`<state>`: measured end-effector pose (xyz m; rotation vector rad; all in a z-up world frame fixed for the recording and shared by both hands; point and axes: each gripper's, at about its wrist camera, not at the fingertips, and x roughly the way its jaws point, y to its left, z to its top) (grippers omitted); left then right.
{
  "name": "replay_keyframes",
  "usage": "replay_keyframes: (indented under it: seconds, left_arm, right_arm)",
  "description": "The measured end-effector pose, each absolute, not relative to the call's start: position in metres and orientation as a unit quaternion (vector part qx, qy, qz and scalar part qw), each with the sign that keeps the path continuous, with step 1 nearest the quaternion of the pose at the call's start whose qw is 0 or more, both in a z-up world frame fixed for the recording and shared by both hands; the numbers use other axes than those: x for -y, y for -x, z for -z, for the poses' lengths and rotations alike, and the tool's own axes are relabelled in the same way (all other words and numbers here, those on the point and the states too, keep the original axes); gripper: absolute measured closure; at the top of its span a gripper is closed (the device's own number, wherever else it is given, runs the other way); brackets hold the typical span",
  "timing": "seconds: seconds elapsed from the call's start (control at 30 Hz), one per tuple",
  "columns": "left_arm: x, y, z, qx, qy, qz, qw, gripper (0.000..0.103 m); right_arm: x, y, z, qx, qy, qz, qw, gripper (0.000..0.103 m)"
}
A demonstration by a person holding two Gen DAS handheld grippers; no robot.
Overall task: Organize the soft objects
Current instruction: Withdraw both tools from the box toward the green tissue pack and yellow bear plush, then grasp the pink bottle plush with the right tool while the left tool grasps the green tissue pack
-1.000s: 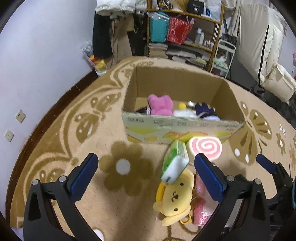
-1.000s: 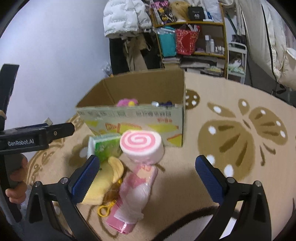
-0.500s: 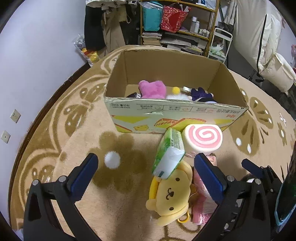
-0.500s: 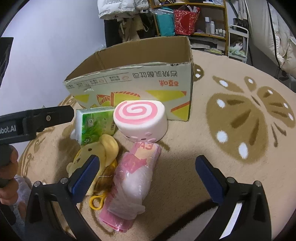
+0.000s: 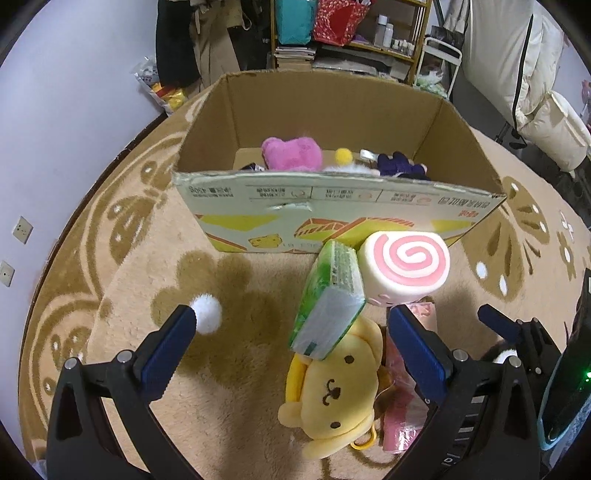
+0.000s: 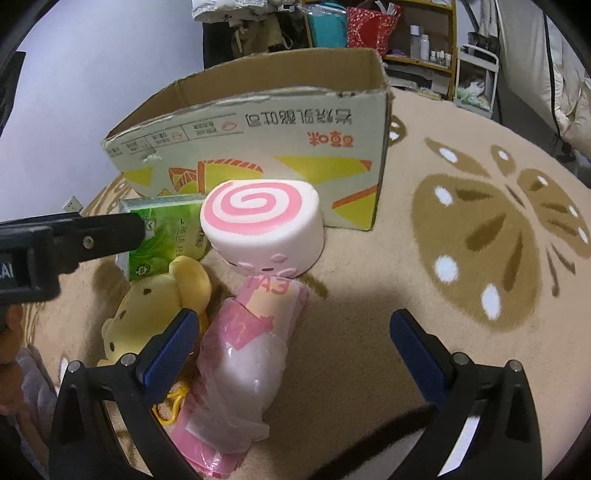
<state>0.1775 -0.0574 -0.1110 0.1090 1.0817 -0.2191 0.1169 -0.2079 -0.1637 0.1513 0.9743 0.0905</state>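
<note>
A cardboard box [image 5: 332,192] [image 6: 280,147] stands on the carpet and holds a pink plush [image 5: 291,153] and other soft toys. In front of it lie a pink-swirl roll cushion [image 5: 406,269] [image 6: 262,225], a green tissue pack [image 5: 328,299] [image 6: 170,232], a yellow dog plush [image 5: 332,387] [image 6: 159,306] and a pink wrapped bundle [image 6: 247,362] [image 5: 400,417]. My left gripper [image 5: 291,354] is open above the tissue pack and yellow plush. My right gripper [image 6: 291,354] is open, its left finger over the pink bundle.
The patterned beige carpet [image 6: 480,258] spreads around the box. Shelves with bags and bottles [image 5: 332,26] and hanging clothes stand behind it. White bedding [image 5: 535,92] lies at the right. The left gripper's body [image 6: 55,236] shows at the right wrist view's left edge.
Both grippers have moved forward and down toward the pile of soft objects; the box and objects look larger. Both stay open and empty.
</note>
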Motion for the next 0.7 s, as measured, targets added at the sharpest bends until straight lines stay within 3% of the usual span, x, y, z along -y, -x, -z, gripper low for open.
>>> replay_keyframes:
  seconds: [0.7]
  left_arm:
    - [0.056, -0.194, 0.132, -0.529, -0.041, 0.096, 0.842, 0.001]
  right_arm:
    - [0.210, -0.129, 0.183, -0.500, -0.073, -0.042, 0.862, 0.000]
